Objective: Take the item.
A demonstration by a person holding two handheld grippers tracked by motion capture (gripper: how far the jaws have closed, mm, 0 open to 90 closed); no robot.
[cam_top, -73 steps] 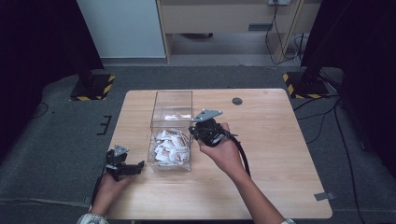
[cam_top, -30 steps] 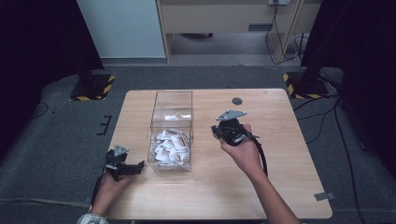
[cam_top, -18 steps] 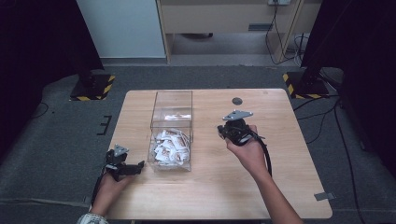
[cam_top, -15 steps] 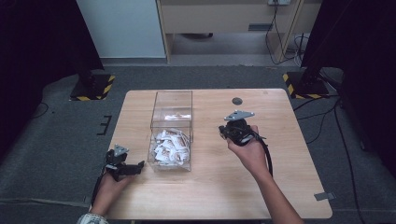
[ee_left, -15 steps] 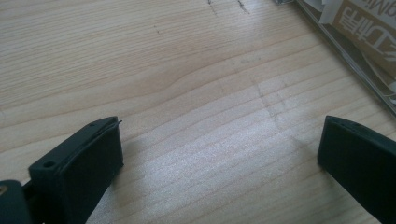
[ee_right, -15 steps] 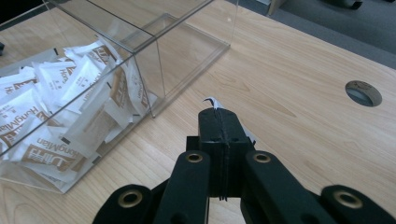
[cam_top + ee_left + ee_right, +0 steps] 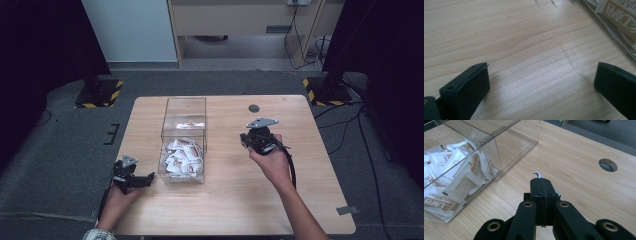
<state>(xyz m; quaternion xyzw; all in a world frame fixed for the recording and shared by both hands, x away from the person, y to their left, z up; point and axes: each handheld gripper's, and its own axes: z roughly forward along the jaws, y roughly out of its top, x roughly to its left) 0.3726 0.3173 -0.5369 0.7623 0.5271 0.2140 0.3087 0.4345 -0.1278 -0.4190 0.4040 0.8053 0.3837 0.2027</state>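
A clear plastic box (image 7: 184, 107) stands left of the table's middle, and its near compartment holds several white and brown sachets (image 7: 182, 157). My right gripper (image 7: 246, 140) hovers over bare wood to the right of the box. Its jaws are shut on a small white sachet, whose corner (image 7: 537, 174) pokes out past the tips of the right gripper (image 7: 541, 182). The box (image 7: 506, 147) and its sachets (image 7: 456, 177) lie to the left in the right gripper view. By the box's near left corner, my left gripper (image 7: 147, 179) rests low over the table. The left gripper (image 7: 541, 85) is open with only wood between its jaws.
A round cable hole (image 7: 254, 108) sits in the table beyond the right gripper, also seen as a hole (image 7: 608, 165) in the right gripper view. The box's far compartment looks bare. A box wall with a sachet (image 7: 619, 15) runs along the upper right of the left gripper view.
My right gripper has moved to the right, away from the box, staying shut. The left gripper has not moved.
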